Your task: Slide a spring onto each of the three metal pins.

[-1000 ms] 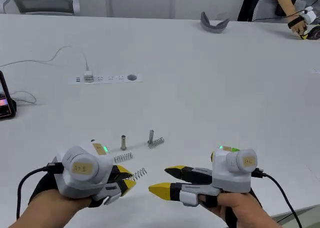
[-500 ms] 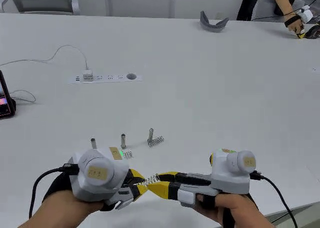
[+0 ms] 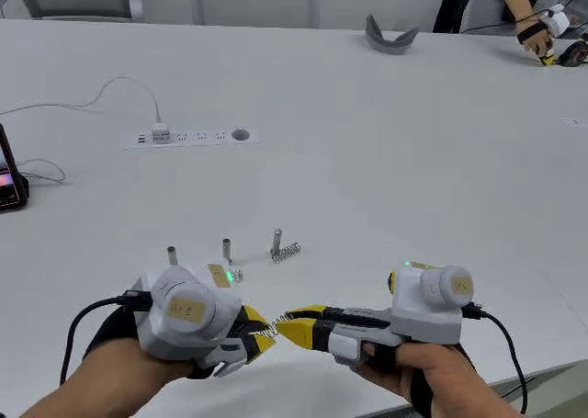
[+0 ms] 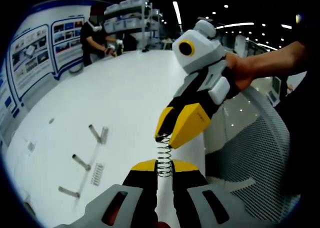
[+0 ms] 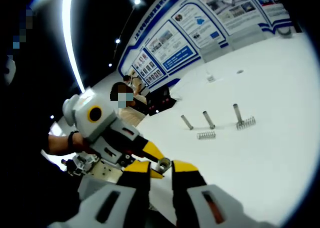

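Three short metal pins (image 3: 172, 255) (image 3: 227, 249) (image 3: 277, 242) stand in a row on the white table (image 3: 386, 161). One spring (image 3: 288, 251) lies against the right-hand pin, and a second spring (image 3: 236, 275) lies in front of the middle pin. A third spring (image 3: 272, 326) is held in the air, stretched between the two grippers. My left gripper (image 3: 255, 333) is shut on one end of this spring (image 4: 164, 163). My right gripper (image 3: 290, 327) is shut on the other end (image 5: 163, 163). Both grippers hover near the table's front edge, in front of the pins.
A white power strip (image 3: 188, 138) with a plugged-in cable lies mid-table at the left. A dark phone stand (image 3: 7, 184) sits at the left edge and a grey curved object (image 3: 390, 37) at the far side. Another person's hands (image 3: 542, 32) work at the far right corner.
The grippers came together. The left gripper carried the spring up off the table, and the right gripper went from open to shut on its free end.
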Available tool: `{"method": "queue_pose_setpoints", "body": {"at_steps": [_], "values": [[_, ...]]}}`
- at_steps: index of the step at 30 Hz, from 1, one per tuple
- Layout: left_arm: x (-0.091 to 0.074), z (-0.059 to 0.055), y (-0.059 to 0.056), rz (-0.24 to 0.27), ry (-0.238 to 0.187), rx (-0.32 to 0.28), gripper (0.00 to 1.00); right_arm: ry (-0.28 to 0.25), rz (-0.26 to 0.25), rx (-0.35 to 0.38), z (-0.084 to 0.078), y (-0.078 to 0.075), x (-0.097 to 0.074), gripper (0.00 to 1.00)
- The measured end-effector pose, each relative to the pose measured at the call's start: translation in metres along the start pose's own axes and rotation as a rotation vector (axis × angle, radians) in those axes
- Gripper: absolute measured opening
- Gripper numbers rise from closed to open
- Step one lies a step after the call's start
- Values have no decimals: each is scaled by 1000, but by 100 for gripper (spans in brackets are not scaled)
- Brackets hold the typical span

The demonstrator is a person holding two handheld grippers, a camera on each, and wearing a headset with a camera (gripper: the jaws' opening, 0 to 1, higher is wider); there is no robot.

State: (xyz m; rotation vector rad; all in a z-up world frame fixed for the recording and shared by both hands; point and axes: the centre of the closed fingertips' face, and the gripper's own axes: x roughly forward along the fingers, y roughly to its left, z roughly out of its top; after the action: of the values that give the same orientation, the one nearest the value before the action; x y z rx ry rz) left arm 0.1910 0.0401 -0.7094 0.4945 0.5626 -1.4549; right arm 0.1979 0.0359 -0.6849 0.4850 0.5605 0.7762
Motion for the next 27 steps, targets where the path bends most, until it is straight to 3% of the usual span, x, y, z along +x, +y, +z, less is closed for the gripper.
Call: {"method": "queue_pose_setpoints", "body": {"at_steps": [5,10,23,27], "values": [[0,2,0,-11,-9,2,10,11,9,-26,5,3,2,14],[-1,6,-2,-21,-22,4,10,58,26,-73,8,8,4,12],[-10,11,-2,-28,-44,9,9,303,97,-337,8,20,9,12],[-13,13,-1,-29,-50,12,9,352,127,-390,9,24,12,12]]}}
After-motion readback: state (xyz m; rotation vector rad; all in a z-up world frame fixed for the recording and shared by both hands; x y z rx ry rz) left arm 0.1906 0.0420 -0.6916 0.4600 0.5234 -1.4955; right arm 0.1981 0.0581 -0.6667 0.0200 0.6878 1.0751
